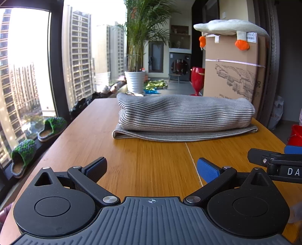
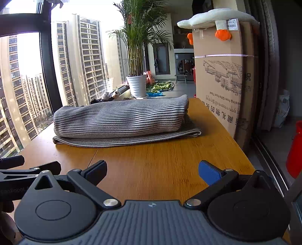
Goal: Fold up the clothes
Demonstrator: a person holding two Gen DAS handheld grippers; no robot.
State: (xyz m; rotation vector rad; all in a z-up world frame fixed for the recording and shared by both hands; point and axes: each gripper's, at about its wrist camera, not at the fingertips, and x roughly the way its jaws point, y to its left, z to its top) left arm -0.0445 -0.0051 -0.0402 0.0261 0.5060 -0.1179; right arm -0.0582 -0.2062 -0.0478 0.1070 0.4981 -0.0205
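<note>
A grey striped garment (image 1: 185,116) lies folded in a thick stack on the wooden table (image 1: 151,162), its plain grey bottom layer sticking out at the front. The right wrist view shows the same garment (image 2: 120,120) left of centre on the table (image 2: 160,165). My left gripper (image 1: 152,168) is open and empty, held low over the table well short of the stack. My right gripper (image 2: 152,170) is also open and empty, beside the left one and just as far back. Part of the right gripper (image 1: 277,165) shows at the left wrist view's right edge.
A tall cardboard box (image 2: 222,79) with a plush goose (image 2: 213,17) on top stands at the table's right rear. Windows run along the left, with green slippers (image 1: 37,135) on the sill. A potted palm (image 1: 135,81) and red buckets (image 2: 294,148) stand on the floor.
</note>
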